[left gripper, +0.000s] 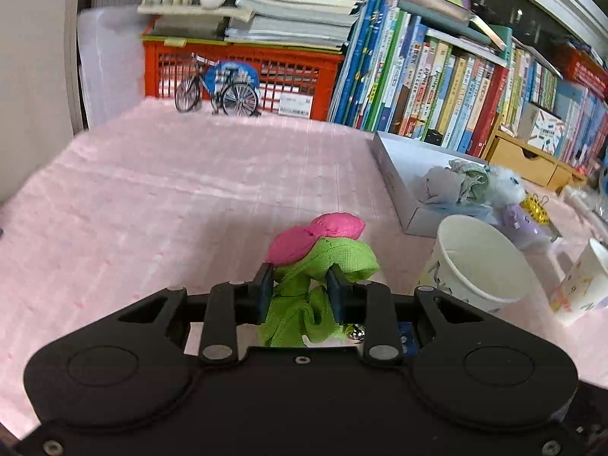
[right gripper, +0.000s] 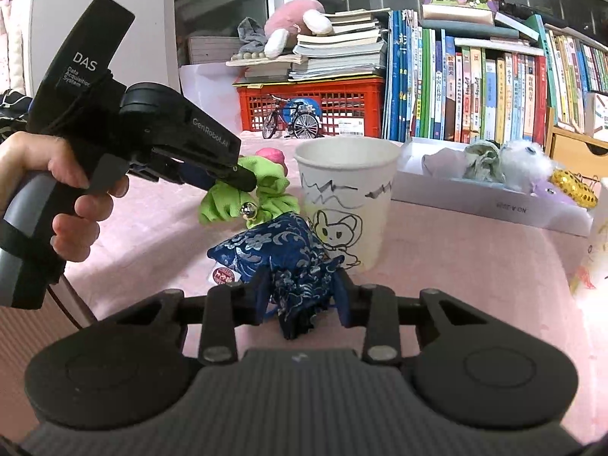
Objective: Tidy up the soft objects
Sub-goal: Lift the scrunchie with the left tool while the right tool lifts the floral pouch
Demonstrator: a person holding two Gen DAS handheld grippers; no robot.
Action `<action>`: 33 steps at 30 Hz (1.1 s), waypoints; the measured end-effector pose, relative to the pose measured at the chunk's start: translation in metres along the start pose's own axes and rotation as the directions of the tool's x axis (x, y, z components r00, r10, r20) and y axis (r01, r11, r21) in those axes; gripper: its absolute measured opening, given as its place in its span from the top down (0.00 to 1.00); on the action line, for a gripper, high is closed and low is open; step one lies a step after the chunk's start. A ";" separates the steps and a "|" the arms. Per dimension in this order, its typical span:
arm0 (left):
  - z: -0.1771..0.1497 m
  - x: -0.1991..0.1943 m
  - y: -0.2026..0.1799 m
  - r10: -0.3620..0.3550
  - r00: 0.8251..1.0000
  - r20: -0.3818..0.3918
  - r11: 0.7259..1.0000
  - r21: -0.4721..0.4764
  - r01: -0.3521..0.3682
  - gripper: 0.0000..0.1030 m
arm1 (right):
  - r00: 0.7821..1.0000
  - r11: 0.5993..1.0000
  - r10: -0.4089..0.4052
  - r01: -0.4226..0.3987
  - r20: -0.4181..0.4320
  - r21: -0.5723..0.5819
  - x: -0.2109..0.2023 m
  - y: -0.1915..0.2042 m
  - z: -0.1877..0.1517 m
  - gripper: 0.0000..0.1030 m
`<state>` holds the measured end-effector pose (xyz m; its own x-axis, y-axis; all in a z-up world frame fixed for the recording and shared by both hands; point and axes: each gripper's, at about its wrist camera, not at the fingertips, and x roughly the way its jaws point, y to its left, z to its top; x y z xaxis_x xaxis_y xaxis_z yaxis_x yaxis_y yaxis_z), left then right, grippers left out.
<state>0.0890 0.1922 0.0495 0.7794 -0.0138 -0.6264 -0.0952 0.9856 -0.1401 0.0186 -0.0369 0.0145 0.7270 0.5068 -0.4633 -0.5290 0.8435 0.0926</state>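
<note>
My left gripper (left gripper: 300, 281) is shut on a green and pink cloth toy (left gripper: 323, 250) with a small bell, held above the pink tablecloth; the toy also shows in the right wrist view (right gripper: 262, 190), with the left gripper (right gripper: 243, 178) on it. My right gripper (right gripper: 300, 285) is shut on a blue brocade pouch (right gripper: 273, 250) with a silver floral pattern, held just above the table. A white shallow box (left gripper: 395, 174), also in the right wrist view (right gripper: 475, 197), holds a grey cloth (left gripper: 440, 186), a green cloth (left gripper: 475, 178) and a white fluffy toy (left gripper: 505, 186).
A paper cup with a drawing (right gripper: 345, 197) stands right behind the pouch; another cup (left gripper: 581, 281) is at the right. A model bicycle (left gripper: 216, 91), an orange crate (left gripper: 247, 72) and a row of books (left gripper: 437, 83) line the back edge.
</note>
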 end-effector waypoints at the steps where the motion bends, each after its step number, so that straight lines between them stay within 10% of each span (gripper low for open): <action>1: -0.002 -0.003 -0.002 0.005 1.000 0.007 1.000 0.015 -0.005 0.72 | 1.000 1.000 0.000 0.000 0.003 -0.003 -0.002 0.000 0.000 0.63; 7: -0.015 -0.005 -0.010 0.027 1.000 0.014 0.996 0.088 -0.028 0.61 | 1.000 1.000 -0.015 0.015 0.014 -0.008 -0.007 -0.004 0.001 0.61; 17: -0.029 0.009 -0.009 0.082 0.996 0.024 0.989 0.125 -0.084 0.40 | 1.000 0.999 -0.017 0.017 -0.003 -0.035 0.005 -0.002 0.003 0.26; 33: -0.032 0.031 0.001 0.070 0.997 0.028 0.994 0.088 -0.072 0.21 | 0.998 0.995 0.010 -0.015 -0.056 -0.097 0.032 0.018 0.004 0.21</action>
<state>0.0929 0.1874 0.0057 0.7880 0.0599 -0.6128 -0.0964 0.9950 -0.0268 0.0341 -0.0046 0.0053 0.6959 0.5044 -0.5111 -0.5799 0.8145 0.0142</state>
